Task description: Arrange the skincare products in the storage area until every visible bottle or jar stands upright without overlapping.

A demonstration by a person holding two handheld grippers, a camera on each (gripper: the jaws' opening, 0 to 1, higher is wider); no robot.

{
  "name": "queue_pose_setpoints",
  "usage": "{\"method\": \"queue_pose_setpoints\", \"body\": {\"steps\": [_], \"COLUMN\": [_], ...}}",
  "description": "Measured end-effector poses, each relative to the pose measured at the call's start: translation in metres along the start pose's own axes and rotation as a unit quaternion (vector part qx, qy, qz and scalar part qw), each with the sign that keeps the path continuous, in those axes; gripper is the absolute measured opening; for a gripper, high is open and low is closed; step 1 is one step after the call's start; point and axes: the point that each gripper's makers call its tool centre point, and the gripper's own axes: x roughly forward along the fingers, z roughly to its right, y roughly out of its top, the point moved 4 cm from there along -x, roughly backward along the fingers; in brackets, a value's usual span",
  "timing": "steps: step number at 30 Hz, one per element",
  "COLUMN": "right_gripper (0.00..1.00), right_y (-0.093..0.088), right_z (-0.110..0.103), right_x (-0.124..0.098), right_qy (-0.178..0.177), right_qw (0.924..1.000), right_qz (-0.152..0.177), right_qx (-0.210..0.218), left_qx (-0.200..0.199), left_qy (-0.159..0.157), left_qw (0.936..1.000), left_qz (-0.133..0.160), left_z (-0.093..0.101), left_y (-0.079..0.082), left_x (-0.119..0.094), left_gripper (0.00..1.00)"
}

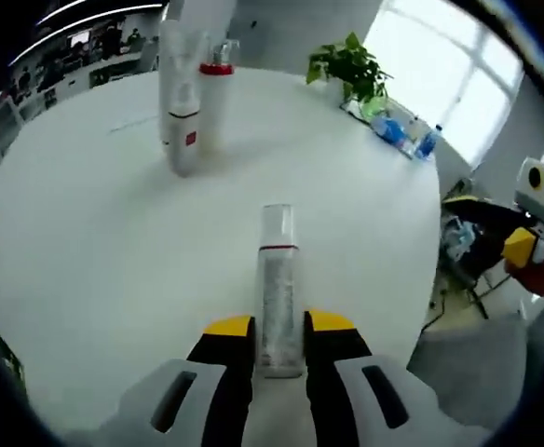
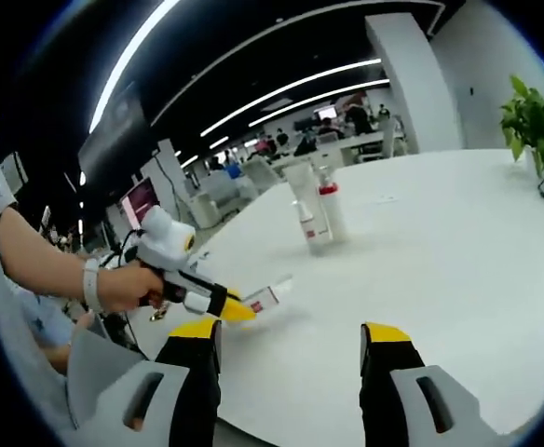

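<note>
A clear bottle with a red band (image 1: 278,270) lies lengthwise on the white table (image 1: 86,242), cap end pointing away. My left gripper (image 1: 278,326) is shut on its near end. Farther back stand a white tube-like bottle (image 1: 181,102) and a pump bottle with a red collar (image 1: 216,93), close together. In the right gripper view, a hand holds the left gripper (image 2: 225,307) with the clear bottle (image 2: 267,296) in its yellow tips at the table's near edge. The two standing bottles (image 2: 317,219) are mid-table. My right gripper (image 2: 291,340) hangs open off the table edge, holding nothing.
A potted plant (image 1: 351,65) and some blue-capped water bottles (image 1: 404,132) sit at the table's far right edge. The right gripper (image 1: 533,228) shows beyond the table on the right. Office desks and chairs (image 2: 244,182) lie behind.
</note>
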Motion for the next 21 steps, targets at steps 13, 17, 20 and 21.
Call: {"method": "queue_pose_setpoints", "body": {"steps": [13,17,20,21], "right_gripper": [0.59,0.59,0.58,0.58], "right_y": [0.002,0.006,0.01,0.011], "right_z": [-0.021,-0.028,-0.035,-0.037], "right_x": [0.02,0.025,0.028,0.029], "right_qy": [0.05,0.07,0.087,0.09], "right_qw": [0.998,0.9948,0.9911,0.9907], "right_qz": [-0.009,-0.008,-0.009,-0.008], "right_qx": [0.039,0.074,0.1,0.101], "left_qx": [-0.151,-0.2,-0.219,-0.221], "left_qy": [-0.068,-0.095,-0.102,-0.103], "left_qw": [0.9784,0.9597,0.9502,0.9488], "left_qz": [0.123,0.172,0.197,0.201], "left_z": [0.031,0.04,0.041,0.042], "left_y": [0.013,0.014,0.012,0.011], "left_x": [-0.042,-0.06,-0.073,-0.077], "left_gripper": [0.19,0.19,0.19,0.19]}}
